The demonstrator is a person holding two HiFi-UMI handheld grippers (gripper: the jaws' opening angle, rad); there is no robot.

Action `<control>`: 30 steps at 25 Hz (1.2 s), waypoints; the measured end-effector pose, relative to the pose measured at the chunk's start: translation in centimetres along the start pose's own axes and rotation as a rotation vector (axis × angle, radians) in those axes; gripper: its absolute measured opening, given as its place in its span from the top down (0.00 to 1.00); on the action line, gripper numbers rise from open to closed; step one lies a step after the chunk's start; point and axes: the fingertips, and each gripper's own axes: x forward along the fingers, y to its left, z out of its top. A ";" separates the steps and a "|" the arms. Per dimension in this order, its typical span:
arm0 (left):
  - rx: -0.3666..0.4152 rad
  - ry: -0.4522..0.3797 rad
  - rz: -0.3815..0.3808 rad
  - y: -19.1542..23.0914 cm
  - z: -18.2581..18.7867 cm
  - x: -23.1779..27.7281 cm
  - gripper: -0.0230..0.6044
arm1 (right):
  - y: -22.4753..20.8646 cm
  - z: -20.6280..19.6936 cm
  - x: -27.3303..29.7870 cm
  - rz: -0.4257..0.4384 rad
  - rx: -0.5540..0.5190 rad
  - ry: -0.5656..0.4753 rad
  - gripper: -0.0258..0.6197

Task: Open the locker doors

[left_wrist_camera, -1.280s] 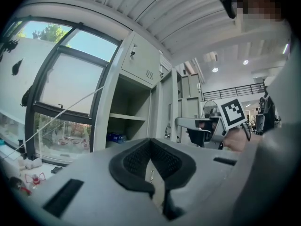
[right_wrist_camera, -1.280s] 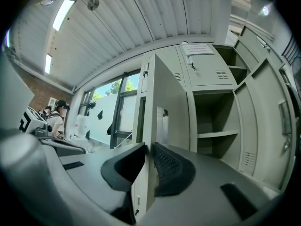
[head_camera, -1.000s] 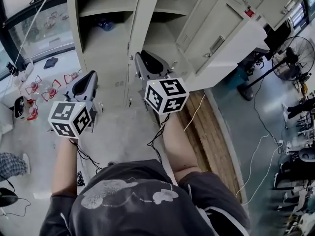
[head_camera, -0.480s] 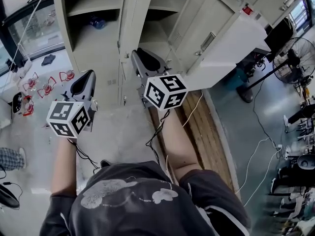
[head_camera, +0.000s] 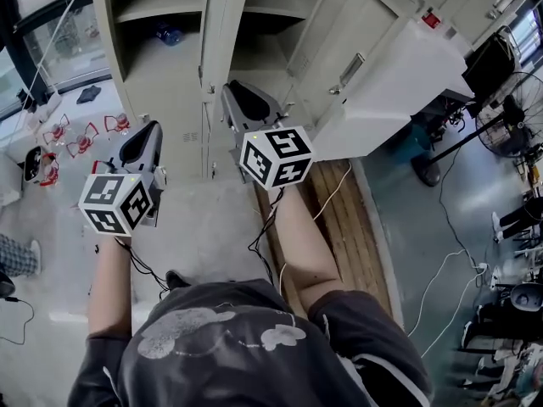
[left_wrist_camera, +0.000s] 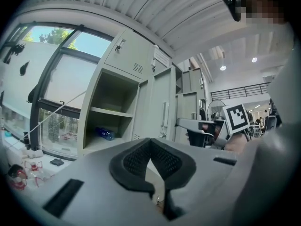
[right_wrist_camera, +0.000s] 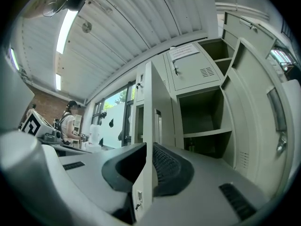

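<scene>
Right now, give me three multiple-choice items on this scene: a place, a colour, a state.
1. Where is the bottle?
A. in the open left locker
B. on a chair
C. atop the locker

2. The bottle is:
A. red
B. blue
C. green

3. The right gripper is:
A. open, empty
B. shut on the bottle
C. shut on a door edge

Key:
1 A, it lies under that locker's shelf.
2 B, its body shows blue.
3 C, its jaws have just been closing, and the door edge stands pinched between them.
</scene>
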 end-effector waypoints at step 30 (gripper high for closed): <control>0.011 0.102 0.221 -13.1 -8.5 -4.0 0.95 | -6.8 -7.4 -19.7 0.041 -0.087 0.190 0.91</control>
